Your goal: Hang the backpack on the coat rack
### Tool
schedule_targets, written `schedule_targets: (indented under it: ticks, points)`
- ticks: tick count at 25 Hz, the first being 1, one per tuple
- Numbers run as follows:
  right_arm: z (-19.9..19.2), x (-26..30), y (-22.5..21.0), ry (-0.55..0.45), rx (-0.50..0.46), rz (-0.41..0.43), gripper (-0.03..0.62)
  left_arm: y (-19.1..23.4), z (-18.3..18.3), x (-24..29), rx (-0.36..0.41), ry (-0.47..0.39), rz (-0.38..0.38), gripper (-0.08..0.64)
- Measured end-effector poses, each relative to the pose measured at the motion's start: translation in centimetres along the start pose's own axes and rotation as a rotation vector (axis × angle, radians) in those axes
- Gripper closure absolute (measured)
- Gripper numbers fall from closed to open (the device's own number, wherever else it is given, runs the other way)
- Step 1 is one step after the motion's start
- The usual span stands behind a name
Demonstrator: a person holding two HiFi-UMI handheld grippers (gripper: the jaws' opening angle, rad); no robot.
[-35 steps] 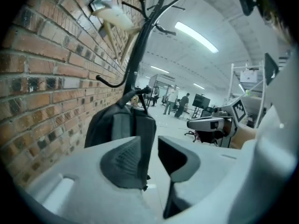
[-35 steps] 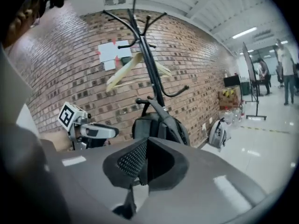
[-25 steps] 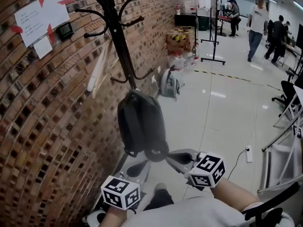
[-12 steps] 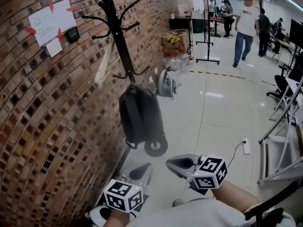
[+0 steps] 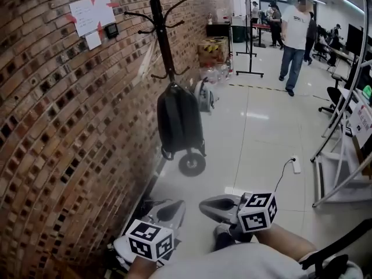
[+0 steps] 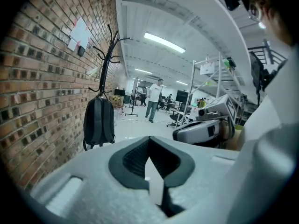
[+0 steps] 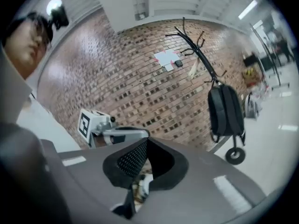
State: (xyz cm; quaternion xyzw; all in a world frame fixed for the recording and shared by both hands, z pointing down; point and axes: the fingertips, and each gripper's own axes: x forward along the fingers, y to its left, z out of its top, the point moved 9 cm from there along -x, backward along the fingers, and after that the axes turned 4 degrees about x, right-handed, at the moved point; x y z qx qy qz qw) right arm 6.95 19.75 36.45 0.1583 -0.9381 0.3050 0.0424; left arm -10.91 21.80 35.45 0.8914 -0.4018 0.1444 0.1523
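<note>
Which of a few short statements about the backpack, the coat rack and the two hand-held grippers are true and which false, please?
1. The backpack hangs on the coat rack. True.
2. The left hand-held gripper grips a backpack strap. False: it is shut on nothing, apart from the backpack.
3. The coat rack stands beside the brick wall. True.
4. The right hand-held gripper has wide-open jaws. False: they are shut, empty.

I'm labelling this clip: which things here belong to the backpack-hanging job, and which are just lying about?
Job: backpack, hanging on the coat rack.
Lying about: grey bag on the floor, cardboard box, power strip, papers on the brick wall.
</note>
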Motion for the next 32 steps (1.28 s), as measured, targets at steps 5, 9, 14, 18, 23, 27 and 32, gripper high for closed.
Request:
schedule_targets:
  ticks: [5,9,14,18,23,27,32]
  points:
    - [-2.6,0.0,4.8,-0.006,0.019,-0.034,0.594,-2.1,-1.8,-4.5,0.004,-0.012,-0.035,0.558]
    - [-3.3,0.0,6.4,-0.002,-0.026,-0.085,0.594,-2.6,-2.2,-5.9,0.010,-0.035,-0.053,0.558]
    - [-4.2,0.1,7.0,0.011,-0.049,-0.118,0.594,-2.7,-3.3,-6.4,0.004,-0.042,-0.065,0.558]
    - [-5.2,-0.4,8.3,0.010,-0.075,-0.143,0.594,-3.8,-4.1,-7.7,0.001,-0.035,-0.063,0.558]
    - [-4.8,-0.5,9.0,0.025,-0.075,-0.145,0.594,-4.2,-4.0,-8.4,-0.019,-0.032,-0.059,0.558]
    - [-5.2,0.0,8.1,0.022,-0.077,-0.146,0.594,-3.6,-4.5,-7.8,-0.015,-0.032,-0.059,0.558]
    - [-5.4,0.5,6.5,0.017,-0.087,-0.153,0.594,-2.6,-5.1,-6.7,-0.009,-0.031,-0.053,0.558]
